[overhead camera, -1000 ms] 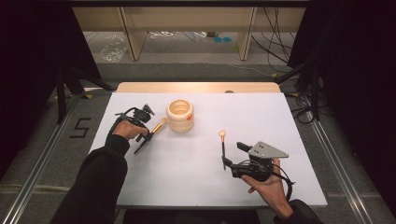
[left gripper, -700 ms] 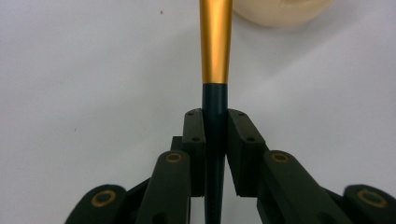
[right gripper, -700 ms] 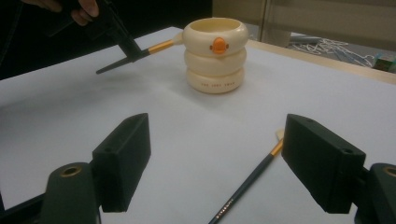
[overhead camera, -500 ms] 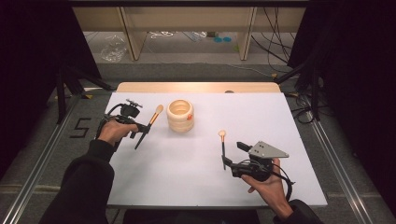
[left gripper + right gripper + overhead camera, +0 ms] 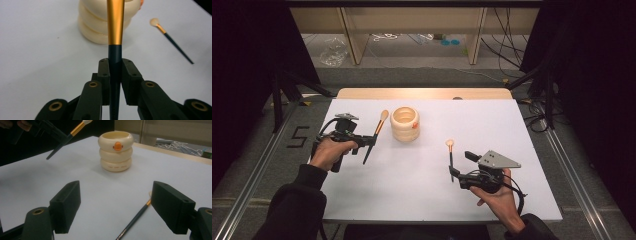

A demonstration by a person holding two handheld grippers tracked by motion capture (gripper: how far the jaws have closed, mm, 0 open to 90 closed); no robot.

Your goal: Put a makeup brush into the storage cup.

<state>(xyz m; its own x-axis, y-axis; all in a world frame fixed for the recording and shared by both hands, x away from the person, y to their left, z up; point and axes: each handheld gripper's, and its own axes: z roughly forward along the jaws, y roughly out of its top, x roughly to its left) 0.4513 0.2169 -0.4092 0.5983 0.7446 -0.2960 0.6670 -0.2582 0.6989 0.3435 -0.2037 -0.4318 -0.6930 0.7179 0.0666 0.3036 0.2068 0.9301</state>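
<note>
Left gripper clamps a brush near the table's left edge, beside the cup. Right gripper gapes wide over the second brush; bare white table between the 2 hands.

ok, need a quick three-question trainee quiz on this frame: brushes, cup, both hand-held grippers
1. True or false: the left hand-held gripper is shut on a brush.
2. Where does the second brush lie?
A. inside the cup
B. flat on the table, by the right hand-held gripper
C. on the floor
3. Fill in: the ringed cream cup stands ____ on the white table.

Key: 1 true; 2 B; 3 upright.
</note>
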